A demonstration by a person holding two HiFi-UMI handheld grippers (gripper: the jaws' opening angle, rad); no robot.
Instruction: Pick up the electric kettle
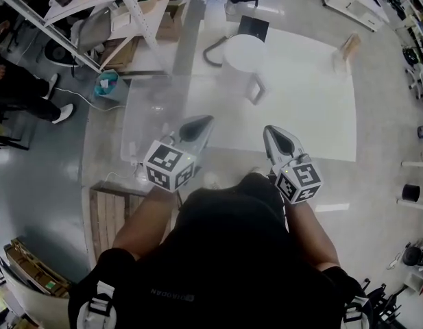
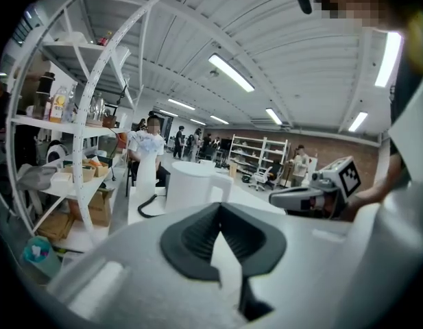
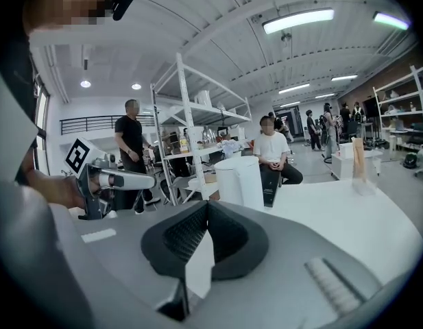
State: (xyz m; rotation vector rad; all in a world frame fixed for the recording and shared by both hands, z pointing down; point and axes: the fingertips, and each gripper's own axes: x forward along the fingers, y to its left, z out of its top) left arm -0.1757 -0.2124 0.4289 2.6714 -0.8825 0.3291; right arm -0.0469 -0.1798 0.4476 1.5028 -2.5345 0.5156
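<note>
Standing on the white table [image 1: 314,108], the white electric kettle [image 1: 243,53] sat well ahead of both grippers, untouched. The left gripper [image 1: 199,123] and right gripper [image 1: 274,131] hovered over the table's near side, jaws pressed together on nothing.

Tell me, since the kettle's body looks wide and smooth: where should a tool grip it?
Probably the handle, coming from the near side: it juts from the upright kettle toward the person, closest to the right tool, whose shut jaws must open first.
</note>
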